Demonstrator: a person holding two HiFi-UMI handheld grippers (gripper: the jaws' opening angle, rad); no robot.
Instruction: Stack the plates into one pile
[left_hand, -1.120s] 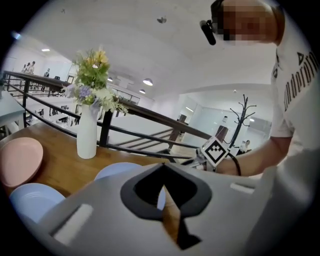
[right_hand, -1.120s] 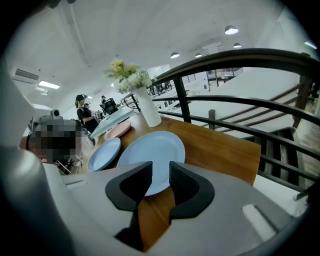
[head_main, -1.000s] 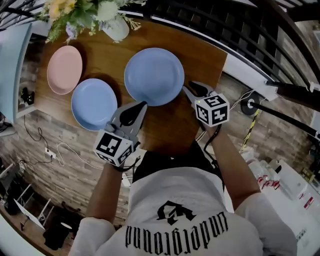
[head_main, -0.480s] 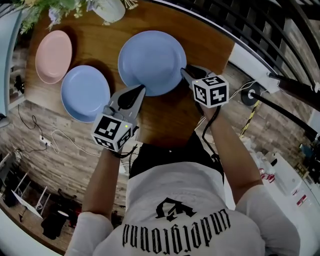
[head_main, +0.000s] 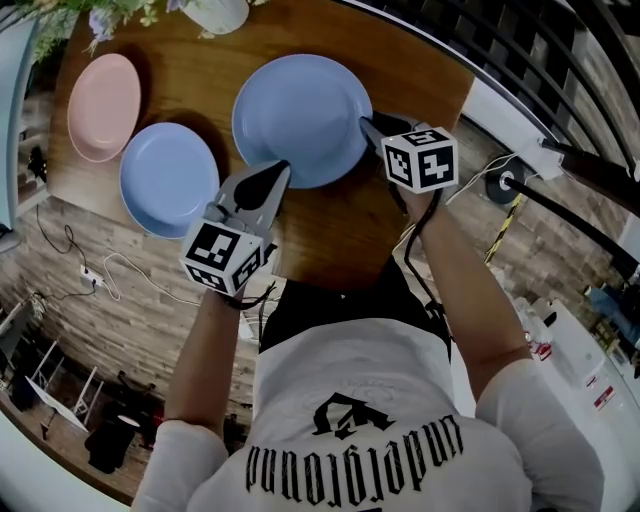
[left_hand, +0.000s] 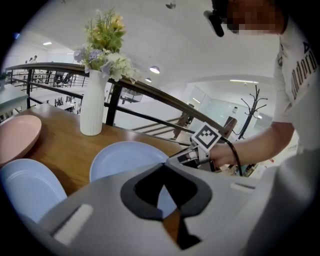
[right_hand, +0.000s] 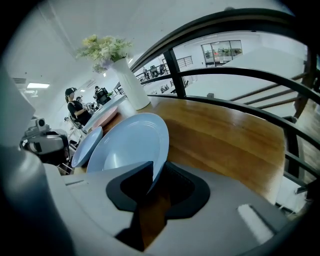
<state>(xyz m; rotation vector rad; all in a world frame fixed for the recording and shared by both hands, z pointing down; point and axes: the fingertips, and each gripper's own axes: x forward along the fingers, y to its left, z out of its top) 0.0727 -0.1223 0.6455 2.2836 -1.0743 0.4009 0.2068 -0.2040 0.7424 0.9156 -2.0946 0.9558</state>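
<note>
A large blue plate (head_main: 300, 120) lies in the middle of the wooden table (head_main: 400, 80). Left of it sit a smaller blue plate (head_main: 168, 178) and a pink plate (head_main: 103, 106). My right gripper (head_main: 368, 128) is at the large plate's right rim. In the right gripper view that plate (right_hand: 130, 142) has its rim gripped between the jaws of the right gripper (right_hand: 156, 167). My left gripper (head_main: 275, 172) is shut and empty, its tip at the plate's near-left rim. The left gripper view shows the left gripper (left_hand: 164, 167) over the large plate (left_hand: 125, 157).
A white vase (head_main: 218, 12) of flowers stands at the table's far edge, behind the plates. A dark railing (head_main: 520, 60) curves along the table's right side. The table's near edge runs just in front of the person's body.
The right gripper has moved forward onto the large blue plate's right rim. The left gripper's tip has come up to the plate's near rim. The head view has shifted slightly.
</note>
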